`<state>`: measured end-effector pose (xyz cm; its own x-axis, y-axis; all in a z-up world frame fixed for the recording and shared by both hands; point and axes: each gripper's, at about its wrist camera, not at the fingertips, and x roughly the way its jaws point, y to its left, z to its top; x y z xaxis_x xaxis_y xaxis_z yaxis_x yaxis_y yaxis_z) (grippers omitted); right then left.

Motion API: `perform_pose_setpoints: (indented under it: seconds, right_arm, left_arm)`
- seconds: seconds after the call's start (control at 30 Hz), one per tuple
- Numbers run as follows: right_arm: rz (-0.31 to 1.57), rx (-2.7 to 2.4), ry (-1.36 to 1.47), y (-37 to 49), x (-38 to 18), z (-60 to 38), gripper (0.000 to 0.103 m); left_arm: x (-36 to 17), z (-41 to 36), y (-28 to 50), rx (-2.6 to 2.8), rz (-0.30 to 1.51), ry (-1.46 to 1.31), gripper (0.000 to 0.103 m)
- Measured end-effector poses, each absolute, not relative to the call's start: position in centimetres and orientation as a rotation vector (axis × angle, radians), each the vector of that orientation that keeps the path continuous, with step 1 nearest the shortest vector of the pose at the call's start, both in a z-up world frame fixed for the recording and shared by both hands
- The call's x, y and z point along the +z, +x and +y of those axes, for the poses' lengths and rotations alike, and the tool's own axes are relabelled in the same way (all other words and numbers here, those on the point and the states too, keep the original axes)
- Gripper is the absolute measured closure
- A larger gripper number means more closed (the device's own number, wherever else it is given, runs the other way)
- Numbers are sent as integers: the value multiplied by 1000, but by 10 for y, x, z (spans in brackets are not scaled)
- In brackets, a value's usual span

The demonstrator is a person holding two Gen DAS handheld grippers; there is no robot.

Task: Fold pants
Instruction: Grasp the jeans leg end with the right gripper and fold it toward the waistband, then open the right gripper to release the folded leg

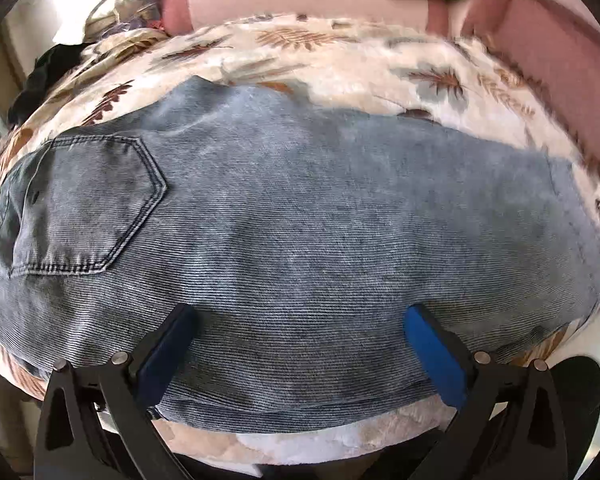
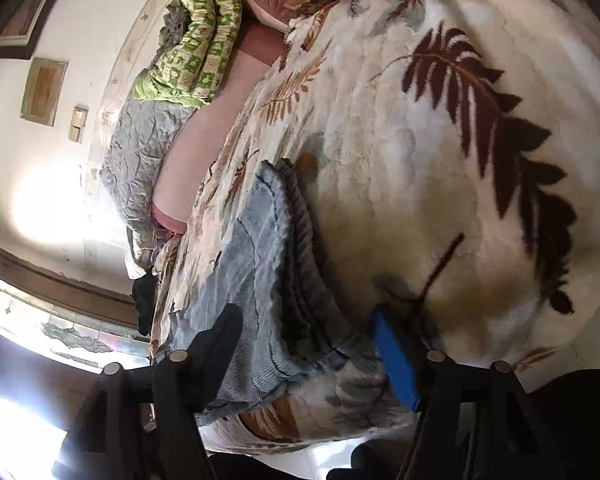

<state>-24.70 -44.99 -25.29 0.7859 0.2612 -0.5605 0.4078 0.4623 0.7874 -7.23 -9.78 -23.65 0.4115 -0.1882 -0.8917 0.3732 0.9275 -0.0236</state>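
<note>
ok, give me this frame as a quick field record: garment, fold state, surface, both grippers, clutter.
garment: blue denim pants, back pocket facing up
fold state: folded, stacked layers visible at the edge in the right wrist view
surface: cream leaf-print blanket
left gripper: open, fingers spread over the pants' near edge
right gripper: open, straddling the layered end of the pants
clutter: green patterned cloth, grey quilted cloth beyond the blanket

Daylight floods from the window [image 2: 60, 332] at lower left of right wrist view, blowing out the wall [image 2: 48, 200] in glare; strong fisheye bending and dark vignette at edges; left wrist view evenly lit, right rim motion-blurred.
</note>
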Motion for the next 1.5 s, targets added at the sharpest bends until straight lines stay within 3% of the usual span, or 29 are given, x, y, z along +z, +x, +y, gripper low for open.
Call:
perform_pose_setpoints:
  seconds: [0.23,0.3,0.33,0.47,0.67,0.83,1.0,1.07,1.13,1.23,1.5]
  right_arm:
    - [728,-88,1053,-233,-246,-434,33]
    - [739,-105,1010,-229,-241,-429,64]
    - [753,-114,987,-226,-239,-427,73]
    - [722,-150,884,-218,-211,-417,73]
    - [688,-77,644,-177,-136,-368,73]
    - [724,29,518,-126,-107,-312,73]
    - [820,164,480,-79,-115,-235,69]
    - [872,218,476,-68,-130,-205,54]
    - [937,287,493,-63,-148,-181,47]
    - [1055,389,467,-59,-171,-144,47]
    - [857,158,408,-64,-141,-208,47]
  left_arm:
    - [-239,-101,-70,-347,1089,218,0]
    - [-240,-102,-68,-361,1096,230,0]
    - [-239,-103,-68,-373,1108,239,0]
    - [-230,-90,-63,-414,1165,204,0]
    - [-201,-34,-56,-302,1143,64,0]
    - [-183,11,-63,-245,1109,22,0]
    - [-172,41,-71,-203,1059,59,0]
    - [-168,52,-72,-193,1046,68,0]
    - [-165,61,-74,-189,1035,70,0]
    - [-163,71,-75,-174,1023,76,0]
    - [-155,53,-77,-254,992,83,0]
